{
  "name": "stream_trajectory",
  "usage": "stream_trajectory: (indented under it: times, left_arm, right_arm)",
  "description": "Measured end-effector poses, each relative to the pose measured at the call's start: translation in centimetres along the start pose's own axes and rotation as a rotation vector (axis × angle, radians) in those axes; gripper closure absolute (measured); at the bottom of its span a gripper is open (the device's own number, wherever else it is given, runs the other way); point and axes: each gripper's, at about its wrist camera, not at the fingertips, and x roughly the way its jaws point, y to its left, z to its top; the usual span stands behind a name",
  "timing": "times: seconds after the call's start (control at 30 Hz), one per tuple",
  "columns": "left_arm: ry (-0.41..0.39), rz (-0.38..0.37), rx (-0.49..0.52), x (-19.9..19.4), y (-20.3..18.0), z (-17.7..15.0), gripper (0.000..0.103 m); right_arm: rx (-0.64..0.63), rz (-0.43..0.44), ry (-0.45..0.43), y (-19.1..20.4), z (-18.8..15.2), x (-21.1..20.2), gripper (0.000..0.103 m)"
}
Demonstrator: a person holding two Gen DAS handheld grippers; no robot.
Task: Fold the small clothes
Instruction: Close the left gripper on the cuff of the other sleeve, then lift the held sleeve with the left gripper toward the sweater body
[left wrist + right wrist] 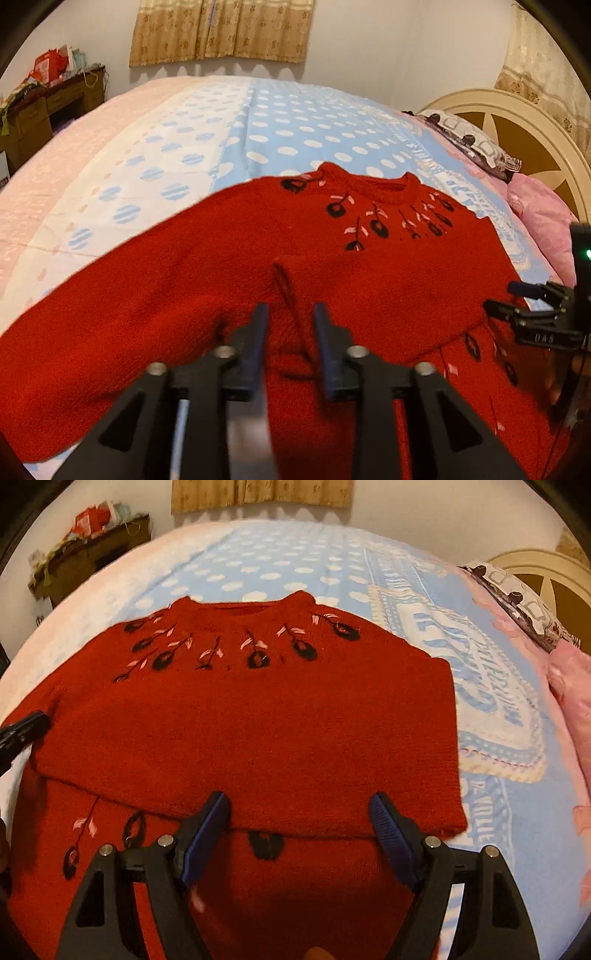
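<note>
Nearest the left wrist camera, the left tongs (pixel 290 317) stand part-spread over a raised ridge of the red sweater (pixel 221 266), their pads either side of the fold and not pressing it. The right tongs (pixel 299 812) are spread wide and empty above the near edge of a folded-over panel.

The sweater lies on the bed (pixel 295 122), collar at the far side, one side already folded in across the body.

Risks, as judged from here: the ridge between the left pads may spring back and loosen the fold, since thick knit does not hold a crease. If the right tongs close on only the top layer, the panel could drag and skew off the body beneath.

The right wrist view shows the whole collar, the flower embroidery and the panel's straight right edge. The left wrist view alone shows the sleeve stretching away to the left, and the right tongs from the side.
</note>
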Motion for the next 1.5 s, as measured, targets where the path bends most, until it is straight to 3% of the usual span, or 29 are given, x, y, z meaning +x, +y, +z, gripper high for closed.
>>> stream_trajectory:
  times: [0.07,0.1,0.3,0.4,0.47,0.57,0.7,0.8,0.83,0.93,1.07,1.23,1.37,1.47,1.5]
  left_arm:
    - [-0.038,0.044,0.01,-1.5,0.5,-0.3,0.039]
    - [-0.05,0.056,0.014,-1.9,0.7,-0.3,0.038]
    - [-0.075,0.131,0.0,-5.6,4.5,-1.3,0.038]
    - [-0.086,0.231,-0.001,-8.0,7.7,-2.3,0.037]
    - [-0.085,0.302,-0.004,-9.3,9.8,-2.9,0.036]
    - [-0.076,0.421,-0.037,-11.4,14.1,-4.0,0.036]
    - [-0.041,0.575,-0.14,-13.5,20.4,-5.6,0.036]
    - [-0.027,0.616,-0.203,-14.3,23.1,-6.9,0.036]
    - [-0.019,0.624,-0.215,-14.2,23.7,-7.2,0.036]
    - [0.009,0.598,-0.277,-13.7,24.9,-7.9,0.036]
    - [0.022,0.532,-0.333,-12.7,25.5,-8.2,0.036]
    - [0.027,0.462,-0.369,-11.4,25.3,-8.2,0.041]
    - [0.041,0.465,-0.351,-10.8,25.3,-8.1,0.055]
    - [0.039,0.448,-0.351,-11.3,25.6,-8.3,0.084]
    - [0.036,0.421,-0.359,-11.8,25.7,-8.4,0.089]
  right_arm:
    - [-0.017,0.007,-0.018,0.7,0.1,-1.2,0.024]
    - [-0.04,0.025,-0.034,1.5,0.2,-1.7,0.024]
    - [-0.132,0.129,-0.076,7.4,0.6,-1.4,0.024]
    - [-0.185,0.124,-0.007,10.0,0.4,0.5,0.024]
    - [-0.212,0.113,-0.047,11.1,0.5,-0.7,0.024]
    - [-0.215,0.19,-0.089,12.3,0.9,-2.4,0.024]
    - [-0.246,0.217,-0.16,14.4,1.5,-2.9,0.024]
    - [-0.235,0.25,-0.095,15.5,1.4,-1.0,0.024]
    - [-0.252,0.264,-0.047,16.3,1.1,0.3,0.024]
    - [-0.291,0.223,-0.092,17.3,0.5,0.1,0.023]
    - [-0.269,0.257,-0.086,16.8,0.0,-1.6,0.023]
    - [-0.323,0.229,-0.108,16.9,-2.1,-3.8,0.023]
    - [-0.353,0.236,-0.107,17.2,-3.8,-4.9,0.023]
    - [-0.377,0.233,-0.117,17.7,-5.1,-5.7,0.023]
    - [-0.384,0.237,-0.123,17.8,-5.6,-6.0,0.023]
